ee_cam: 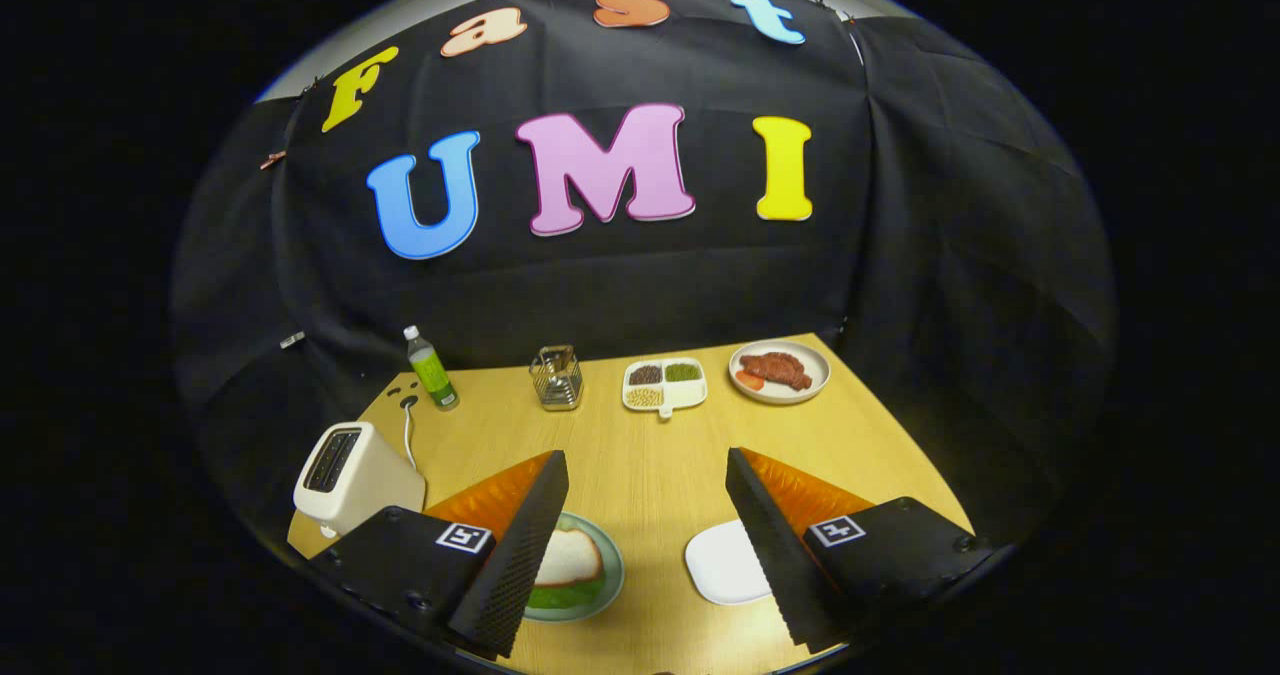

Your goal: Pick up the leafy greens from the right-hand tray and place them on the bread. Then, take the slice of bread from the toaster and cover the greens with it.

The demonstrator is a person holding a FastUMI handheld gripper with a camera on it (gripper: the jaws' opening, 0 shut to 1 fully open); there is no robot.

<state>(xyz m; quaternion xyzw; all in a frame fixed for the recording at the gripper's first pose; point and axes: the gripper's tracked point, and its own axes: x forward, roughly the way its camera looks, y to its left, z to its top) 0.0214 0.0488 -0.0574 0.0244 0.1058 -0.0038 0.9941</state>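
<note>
Above table point(650, 475) — jaws wide, empty; bread point(568, 558) covers greens point(560, 596) beside left finger.

I count one toaster point(355, 475), one bottle point(431, 369), one wire holder point(557, 378), one divided dish point(664, 385), three plates, and one bread slice point(568, 557) over greens point(560, 595).

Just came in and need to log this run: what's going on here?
A person is holding the tool above the table, fingers open and empty. Between the fingers sits a plate with bread on top of greens; the white tray beside it is bare. The sandwich looks assembled. The toaster stands off to the side.
</note>
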